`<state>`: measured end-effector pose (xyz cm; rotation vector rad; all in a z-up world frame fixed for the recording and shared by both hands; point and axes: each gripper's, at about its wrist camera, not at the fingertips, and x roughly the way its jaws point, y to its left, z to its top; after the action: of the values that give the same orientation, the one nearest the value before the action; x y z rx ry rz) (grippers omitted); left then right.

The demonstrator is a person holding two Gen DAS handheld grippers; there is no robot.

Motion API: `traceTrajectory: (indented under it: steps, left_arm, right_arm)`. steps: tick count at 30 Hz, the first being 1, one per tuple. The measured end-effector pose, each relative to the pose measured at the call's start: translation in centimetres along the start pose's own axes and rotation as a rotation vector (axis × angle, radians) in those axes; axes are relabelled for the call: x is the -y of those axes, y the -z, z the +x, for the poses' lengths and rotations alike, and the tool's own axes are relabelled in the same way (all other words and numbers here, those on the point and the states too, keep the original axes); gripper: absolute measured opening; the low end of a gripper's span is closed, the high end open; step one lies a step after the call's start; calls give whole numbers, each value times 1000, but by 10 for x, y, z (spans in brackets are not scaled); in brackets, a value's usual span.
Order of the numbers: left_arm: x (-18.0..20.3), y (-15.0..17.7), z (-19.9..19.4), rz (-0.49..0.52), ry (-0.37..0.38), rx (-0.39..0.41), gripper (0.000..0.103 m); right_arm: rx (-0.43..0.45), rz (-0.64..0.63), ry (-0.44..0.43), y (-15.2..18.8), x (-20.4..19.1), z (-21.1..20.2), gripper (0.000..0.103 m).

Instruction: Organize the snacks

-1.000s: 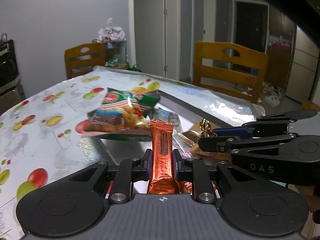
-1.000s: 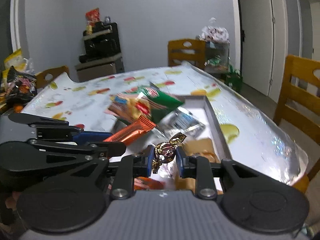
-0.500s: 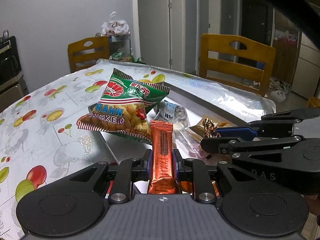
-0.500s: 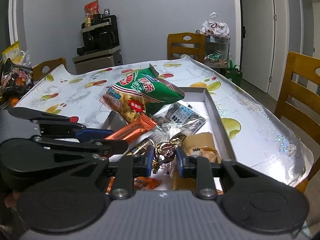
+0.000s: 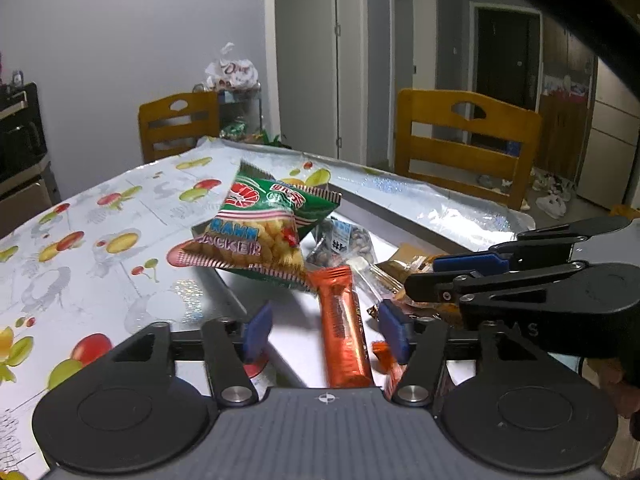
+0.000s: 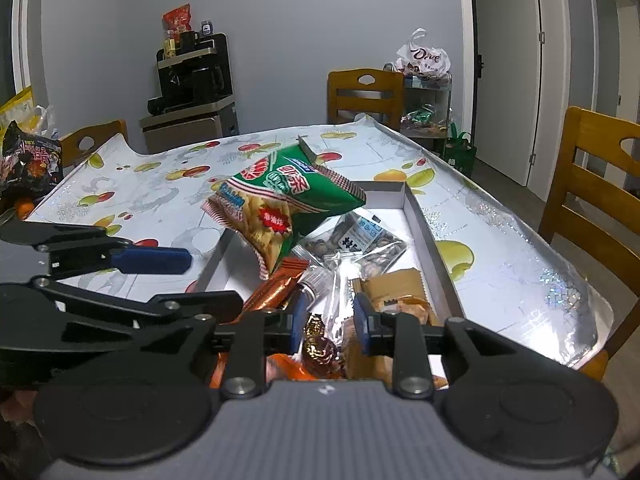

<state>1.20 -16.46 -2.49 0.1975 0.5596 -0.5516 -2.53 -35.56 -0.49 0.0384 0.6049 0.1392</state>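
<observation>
I had both grippers, left (image 5: 326,330) and right (image 6: 328,322), spread wide, gripping nothing, orange bar (image 5: 344,328) and candy (image 6: 318,350) dropped in the tray (image 6: 430,240); next I needed another loose snack.

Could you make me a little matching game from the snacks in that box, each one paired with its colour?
Things:
1. prawn cracker bag
2. wafer bar
3. wrapped candy
4. nut packet

Colours:
A. shiny brown and gold
B. green with red and white edges
C. clear with a blue label
D. orange

Pairs: 1-B, 2-D, 3-A, 4-C
</observation>
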Motion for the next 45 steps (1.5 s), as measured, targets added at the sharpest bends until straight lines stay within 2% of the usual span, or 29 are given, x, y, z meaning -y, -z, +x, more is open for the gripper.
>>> traceTrajectory:
  steps: [3, 5, 7, 8, 15, 19, 23, 29, 45]
  left_arm:
    - [-4, 1, -16, -1, -17, 11, 78]
    - [-7, 4, -28, -5, -24, 24, 98]
    - [-10, 7, -41, -16, -23, 37, 103]
    - [-12, 9, -46, -18, -22, 38, 103]
    - [-15, 32, -69, -12, -6, 5, 103]
    - [-21, 49, -69, -38, 5, -31, 103]
    - [-29, 64, -68, -77, 2, -71, 103]
    - [-42, 79, -70, -117, -10, -98, 103]
    - [-46, 82, -64, -128, 2, -115, 103]
  right_arm:
    - [-2, 8, 19, -1, -4, -13, 50]
    - [0, 23, 39, 1, -5, -25, 77]
    - [1, 44, 59, 4, -6, -38, 93]
    - [3, 52, 62, 6, -7, -44, 94]
    - [15, 56, 109, 34, -35, -78, 94]
    - [-47, 115, 104, 52, -42, -78, 95]
    - [-97, 109, 119, 63, -55, -68, 95]
    - [-150, 77, 140, 69, -69, -54, 95]
    - [-190, 82, 156, 67, -70, -37, 95]
